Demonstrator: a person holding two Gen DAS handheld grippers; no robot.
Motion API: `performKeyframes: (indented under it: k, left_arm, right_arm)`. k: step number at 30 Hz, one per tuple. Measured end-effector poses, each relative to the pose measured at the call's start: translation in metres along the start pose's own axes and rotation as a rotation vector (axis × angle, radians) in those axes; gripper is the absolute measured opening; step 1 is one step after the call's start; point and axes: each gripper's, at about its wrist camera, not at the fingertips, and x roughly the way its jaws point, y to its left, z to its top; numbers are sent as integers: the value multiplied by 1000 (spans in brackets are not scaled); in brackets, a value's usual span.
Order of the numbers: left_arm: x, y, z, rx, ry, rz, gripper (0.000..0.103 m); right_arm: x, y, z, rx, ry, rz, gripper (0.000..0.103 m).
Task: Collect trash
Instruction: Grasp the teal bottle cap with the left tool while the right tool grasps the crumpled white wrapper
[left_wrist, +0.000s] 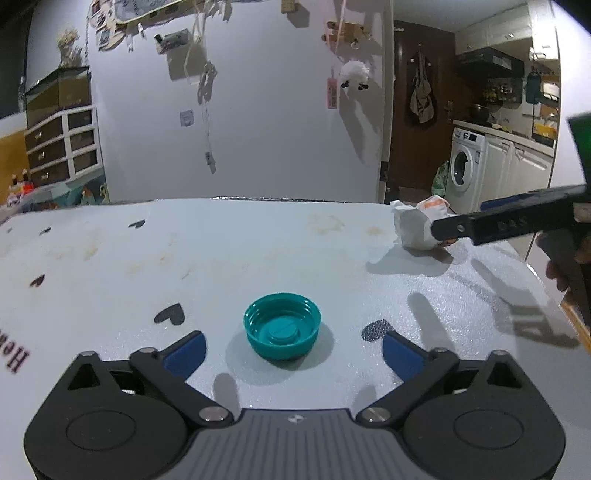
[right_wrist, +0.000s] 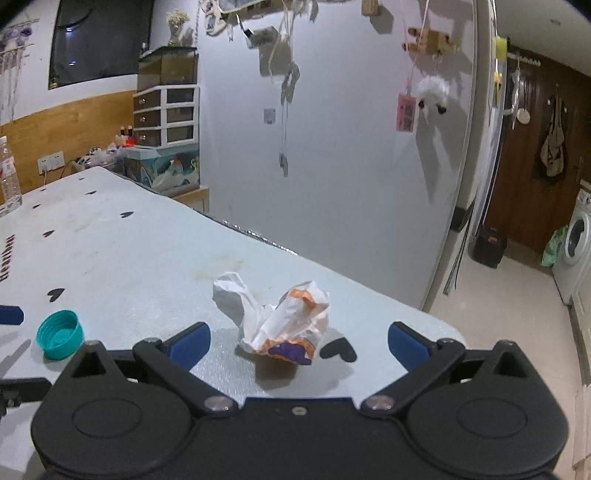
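A teal bottle cap (left_wrist: 282, 326) lies upside down on the white table (left_wrist: 221, 251), just ahead of my left gripper (left_wrist: 291, 349). The left jaws stand wide on either side of the cap without touching it. A crumpled white, orange and purple wrapper (right_wrist: 280, 325) lies near the table's right corner, between the spread blue pads of my right gripper (right_wrist: 299, 345), which do not touch it. In the left wrist view the wrapper (left_wrist: 413, 225) sits at the far right, partly behind a black finger (left_wrist: 480, 225) of the right gripper. The cap (right_wrist: 59, 334) also shows at the right wrist view's lower left.
The table's far edge (right_wrist: 258, 236) and rounded right corner (right_wrist: 447, 325) are close behind the wrapper, with floor beyond. A clear plastic bottle (right_wrist: 9, 173) stands at the far left of the table. Black heart prints dot the tabletop. A hand (left_wrist: 569, 258) holds the right gripper.
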Motion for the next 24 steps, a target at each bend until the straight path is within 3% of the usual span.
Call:
performKeyframes:
  k: [2, 6, 10, 13, 14, 17, 24]
  left_arm:
    - [2, 0, 1, 1, 8, -8, 84]
    - [6, 2, 3, -7, 11, -8, 76]
    - [11, 7, 5, -35, 29, -7, 65]
    - [12, 8, 5, -44, 31, -12, 62]
    - [12, 8, 5, -47, 29, -14, 60]
    - [11, 10, 4, -63, 23, -12, 48]
    - [3, 7, 4, -49, -21, -9, 48]
  right_arm:
    - [8, 0, 1, 19, 17, 5, 102]
    - [14, 4, 1, 9, 23, -7, 83]
    - [18, 10, 1, -14, 35, 6, 79]
    - [20, 15, 1, -35, 47, 19, 63]
    - [21, 18, 1, -40, 52, 24, 51]
    - [19, 24, -1, -59, 54, 25, 42]
    - [4, 27, -6, -29, 47, 62, 33]
